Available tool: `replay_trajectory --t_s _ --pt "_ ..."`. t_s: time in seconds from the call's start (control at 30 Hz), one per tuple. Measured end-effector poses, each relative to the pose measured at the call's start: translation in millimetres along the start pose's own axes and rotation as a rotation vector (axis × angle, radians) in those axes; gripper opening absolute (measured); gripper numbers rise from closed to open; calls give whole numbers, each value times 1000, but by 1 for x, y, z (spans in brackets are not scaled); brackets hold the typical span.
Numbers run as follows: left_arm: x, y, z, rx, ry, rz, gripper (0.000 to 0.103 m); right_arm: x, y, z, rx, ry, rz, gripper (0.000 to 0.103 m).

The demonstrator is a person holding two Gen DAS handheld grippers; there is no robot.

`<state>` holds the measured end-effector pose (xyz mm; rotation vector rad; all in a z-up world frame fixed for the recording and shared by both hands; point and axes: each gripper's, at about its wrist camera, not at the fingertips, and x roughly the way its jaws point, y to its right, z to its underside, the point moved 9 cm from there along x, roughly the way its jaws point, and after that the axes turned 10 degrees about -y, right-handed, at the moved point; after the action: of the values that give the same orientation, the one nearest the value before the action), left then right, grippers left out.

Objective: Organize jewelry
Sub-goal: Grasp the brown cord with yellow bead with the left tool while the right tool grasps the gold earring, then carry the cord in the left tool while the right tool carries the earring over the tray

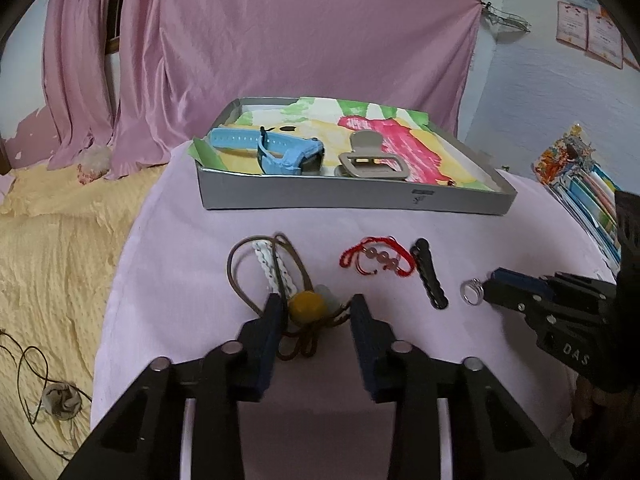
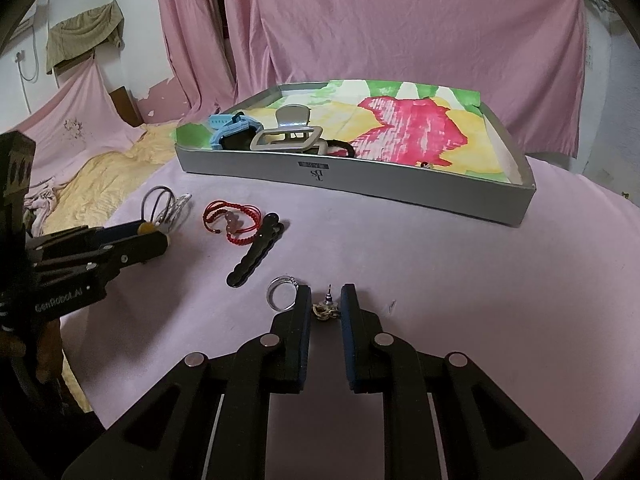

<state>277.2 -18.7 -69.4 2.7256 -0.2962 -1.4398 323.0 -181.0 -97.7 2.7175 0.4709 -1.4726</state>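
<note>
We are holding the left gripper low over the pink-covered counter, its jaws spread and straddling the yellow bead of a brown cord necklace, not yet clamped on it. The right gripper is sitting with its jaws released too, a small earring lying between them, and a silver ring touching the outside of its left jaw.

The grey tray at the back of the counter is already carrying a blue watch and a grey hair claw; a red bracelet and black clip are waiting in front of it.

We are expecting trouble on both sides. The cord is lying tangled with a white braided band, so lifting the bead is likely to drag the band along. The earring is tiny and flat on soft cloth, so closing jaws may pinch fabric or flick it away, and may nudge the ring aside.
</note>
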Motion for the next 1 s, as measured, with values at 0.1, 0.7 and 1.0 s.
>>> replay_trajectory --t_s 0.1,0.7,1.0 --pt "-1 7 4 26 -1 8 25 0 -1 1 -8 -1 4 13" --pt "-22 37 -14 58 96 113 23 -21 9 -14 8 103 -34 13" --pt "-20 42 -76 20 178 140 23 -26 34 -60 18 181 -3 13"
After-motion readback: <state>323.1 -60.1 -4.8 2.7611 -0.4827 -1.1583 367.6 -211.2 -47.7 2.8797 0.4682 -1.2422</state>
